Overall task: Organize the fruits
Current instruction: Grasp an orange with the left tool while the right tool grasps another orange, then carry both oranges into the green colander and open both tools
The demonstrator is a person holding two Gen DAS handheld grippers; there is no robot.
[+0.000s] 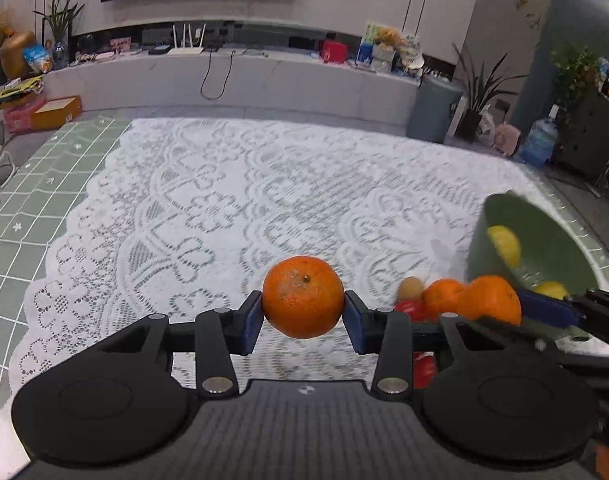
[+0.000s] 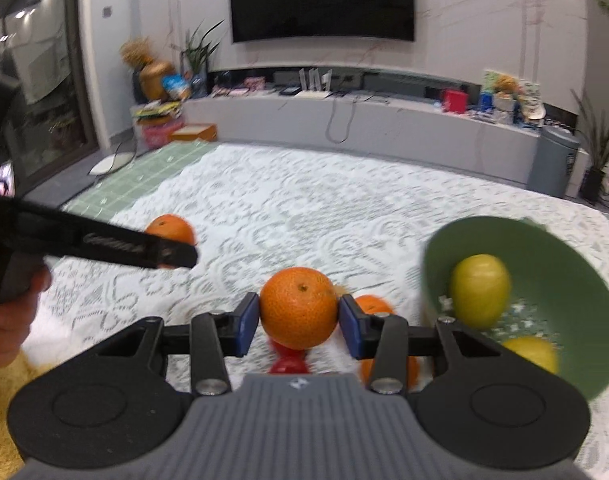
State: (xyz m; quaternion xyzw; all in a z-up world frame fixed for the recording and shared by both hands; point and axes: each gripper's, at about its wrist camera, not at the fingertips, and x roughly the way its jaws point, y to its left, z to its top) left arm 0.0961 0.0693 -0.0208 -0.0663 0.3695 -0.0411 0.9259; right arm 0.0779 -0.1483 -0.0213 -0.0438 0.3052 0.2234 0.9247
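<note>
My left gripper is shut on an orange, held above the white lace tablecloth. My right gripper is shut on a second orange, also lifted off the cloth. In the left wrist view this second orange shows at the right against a blue pad of the right gripper. The right wrist view shows the left gripper's black finger with its orange at the left. A green bowl to the right holds two lemons.
On the cloth below the grippers lie a red fruit, two more oranges and a small brown fruit. A person's hand is at the left edge. A green grid mat borders the lace on the left.
</note>
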